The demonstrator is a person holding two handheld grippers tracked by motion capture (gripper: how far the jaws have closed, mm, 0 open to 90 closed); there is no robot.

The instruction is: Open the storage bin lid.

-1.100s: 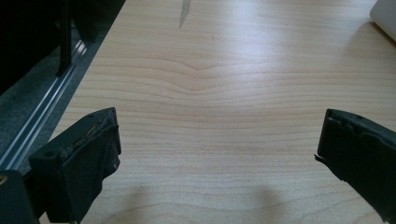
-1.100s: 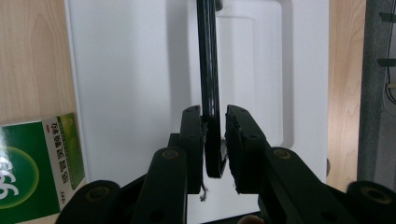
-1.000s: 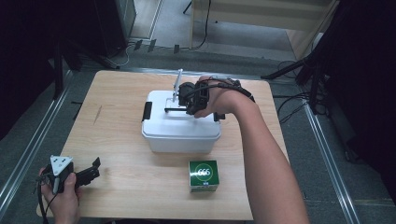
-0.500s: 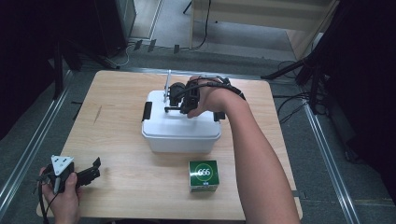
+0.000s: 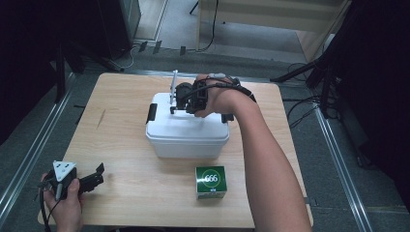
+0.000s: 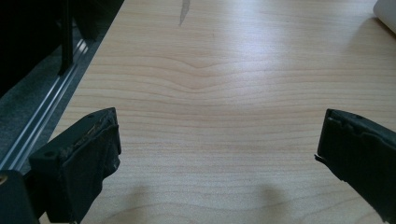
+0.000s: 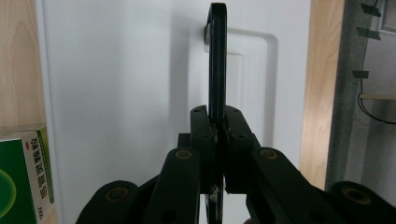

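While our right gripper [image 7: 217, 140] closes its jaws, now clenched on the black handle [image 7: 217, 56] | white box [image 5: 186, 133] at bench [image 5: 121, 111] centre, lid ready to lift | left gripper [image 5: 92, 180] at 7 o'clock, released | green carton [image 5: 211, 182] at 6 o'clock.

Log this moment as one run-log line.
right tongs: shut on box handle | left tongs: open, over table | green carton: beside white box

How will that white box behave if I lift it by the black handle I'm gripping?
The white box looks like rigid plastic, so it should probably keep its shape. The thin black handle stands upright in the right gripper; if it pivots, the box may swing or tilt. Its side clip looks closed, so the lid will likely stay on. Weight cannot be judged.
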